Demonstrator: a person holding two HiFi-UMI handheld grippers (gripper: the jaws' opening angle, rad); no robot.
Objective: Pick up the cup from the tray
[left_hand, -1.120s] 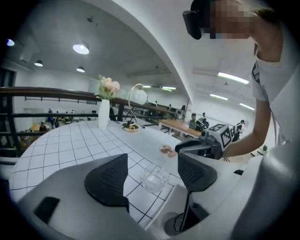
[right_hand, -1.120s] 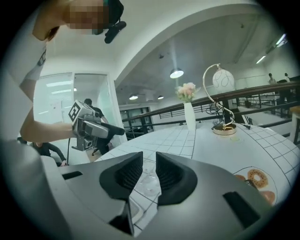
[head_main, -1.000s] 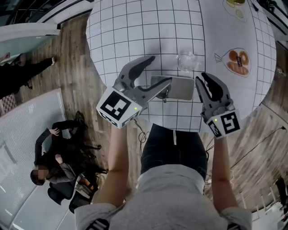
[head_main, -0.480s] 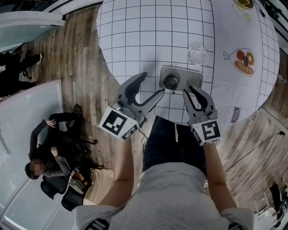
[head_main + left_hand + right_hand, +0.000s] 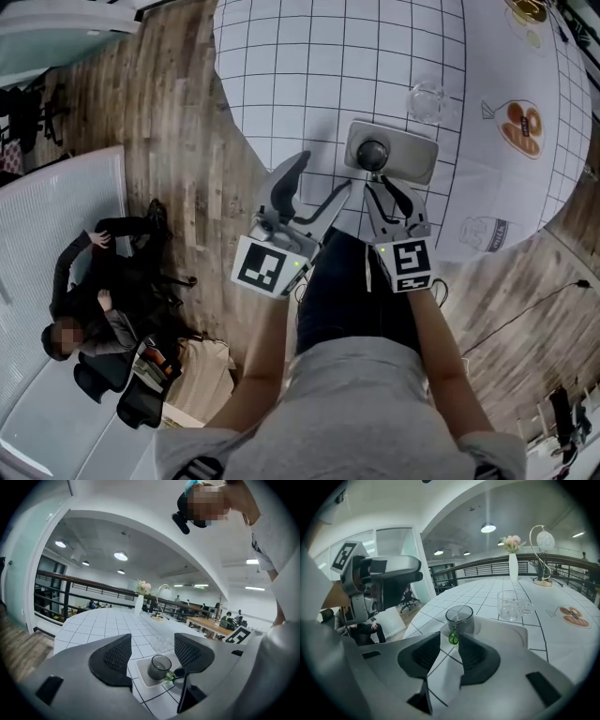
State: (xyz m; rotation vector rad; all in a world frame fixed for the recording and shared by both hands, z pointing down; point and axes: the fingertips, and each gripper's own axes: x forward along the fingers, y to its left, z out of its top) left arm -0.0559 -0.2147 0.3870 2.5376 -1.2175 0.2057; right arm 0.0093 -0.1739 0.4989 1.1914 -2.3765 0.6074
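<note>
A dark smoky glass cup (image 5: 373, 154) stands upright on the left part of a small grey tray (image 5: 412, 159) near the table's near edge. In the right gripper view the cup (image 5: 459, 617) shows a small green handle (image 5: 453, 636) turned toward me. My right gripper (image 5: 384, 190) points at that handle; its jaws have just been opening, and the handle sits at their tips (image 5: 449, 643) without being pressed. To the left of the tray my left gripper (image 5: 319, 181) stands wide open and holds nothing; its view frames the cup (image 5: 160, 667) and tray (image 5: 143, 679) between its fingers.
A clear glass mug (image 5: 427, 100) stands on the white gridded tablecloth (image 5: 309, 66) just beyond the tray, also in the right gripper view (image 5: 512, 604). A white vase with flowers (image 5: 513, 560) and a round lamp (image 5: 543, 545) stand far back. People sit on the floor (image 5: 94, 291) at the left.
The right gripper has come in from the tray's right side to the cup's handle, and its jaws have parted slightly. The left gripper has left the tray and now sits beside it.
</note>
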